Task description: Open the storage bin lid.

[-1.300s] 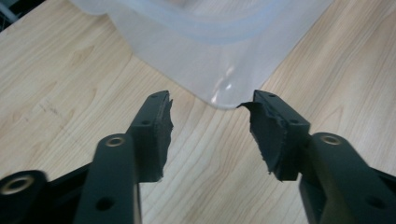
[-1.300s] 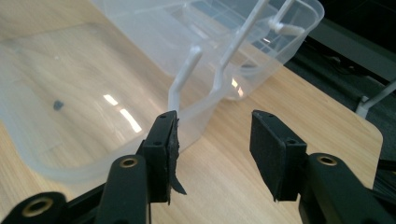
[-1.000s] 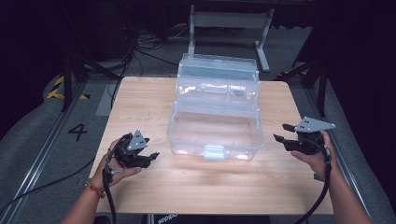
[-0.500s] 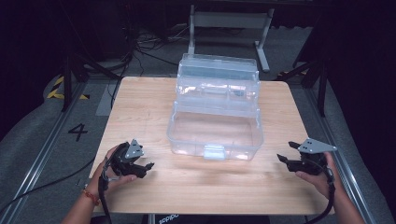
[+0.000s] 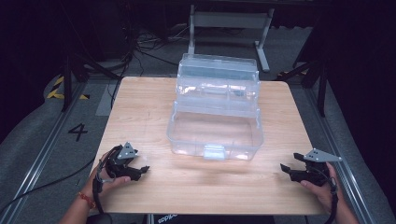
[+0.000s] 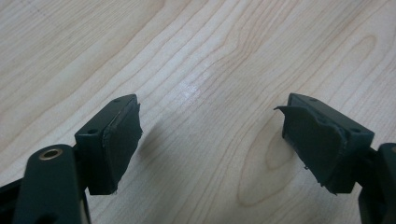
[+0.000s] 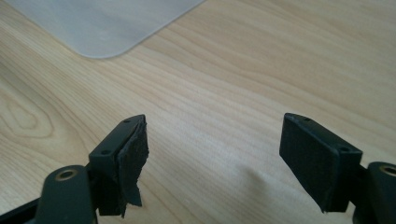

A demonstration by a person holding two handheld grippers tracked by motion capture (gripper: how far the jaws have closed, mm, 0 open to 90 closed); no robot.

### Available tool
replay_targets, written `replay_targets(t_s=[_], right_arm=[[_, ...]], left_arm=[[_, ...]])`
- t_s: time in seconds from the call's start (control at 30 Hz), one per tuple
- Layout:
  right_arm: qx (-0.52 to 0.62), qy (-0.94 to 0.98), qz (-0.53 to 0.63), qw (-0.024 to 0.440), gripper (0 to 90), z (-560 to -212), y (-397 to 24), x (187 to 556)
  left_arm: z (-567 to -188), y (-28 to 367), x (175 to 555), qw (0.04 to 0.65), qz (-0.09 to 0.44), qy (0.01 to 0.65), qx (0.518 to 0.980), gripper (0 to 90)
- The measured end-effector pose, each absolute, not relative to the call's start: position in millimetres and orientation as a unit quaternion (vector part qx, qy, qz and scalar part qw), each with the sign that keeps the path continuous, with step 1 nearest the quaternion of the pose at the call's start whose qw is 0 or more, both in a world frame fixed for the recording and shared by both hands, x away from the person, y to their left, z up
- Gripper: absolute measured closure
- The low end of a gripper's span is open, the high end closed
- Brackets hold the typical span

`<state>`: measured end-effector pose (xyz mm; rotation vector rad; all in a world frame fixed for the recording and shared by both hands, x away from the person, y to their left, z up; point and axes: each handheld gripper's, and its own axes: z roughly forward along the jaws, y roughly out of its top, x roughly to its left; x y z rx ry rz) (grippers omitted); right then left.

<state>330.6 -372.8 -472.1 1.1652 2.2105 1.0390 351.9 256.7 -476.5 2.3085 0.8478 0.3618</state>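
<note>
High view. Item: clear plastic storage box (image 5: 215, 119), tiered, its lid section stepped back toward the top of the frame, with a pale blue latch (image 5: 214, 152) on the front wall. It stands at the centre of the wooden table (image 5: 140, 107), toward the far edge. Your left gripper (image 5: 133, 169) sits at lower left and your right gripper (image 5: 290, 171) at lower right, both well apart from the box and low over the table's near edge. Handling, by judgement: light while empty, stiff thin walls, smooth and likely slippery under the pads, and prone to crack if pinched hard. Take hold at the latch tab or along a rim, not on a flat wall.

Left gripper view. The jaws stand wide apart and have just been opening; nothing lies between them, with bare wood grain below. The left-hand pad (image 6: 122, 140) has a ragged edge, so expect an uneven bite on slick plastic.

Right gripper view. The jaws stand wide here too, have just been opening, and are empty. A rounded translucent corner of the box (image 7: 100, 28) shows at the upper left of the frame, well clear of the pads (image 7: 130, 158).
</note>
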Motion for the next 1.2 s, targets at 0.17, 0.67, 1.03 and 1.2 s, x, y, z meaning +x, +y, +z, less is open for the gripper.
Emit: replay_targets(t_s=[0.17, 0.67, 1.03, 1.2], right_arm=[[0.443, 0.797, 0.359, 0.199, 22.1, -486, -374, 328], [0.438, 0.802, 0.359, 0.19, 19.8, -487, -374, 326], [0.44, 0.802, 0.356, 0.191, 17.5, -487, -373, 328], [0.439, 0.803, 0.356, 0.19, 16.6, -487, -373, 328]], left_arm=[[-482, 262, 354, 0.343, 0.126, 0.337, 0.868, 16.2], [-483, 261, 353, 0.344, 0.129, 0.345, 0.864, 14.6], [-483, 261, 354, 0.344, 0.128, 0.345, 0.864, 13.9], [-483, 261, 354, 0.344, 0.129, 0.345, 0.864, 13.9]])
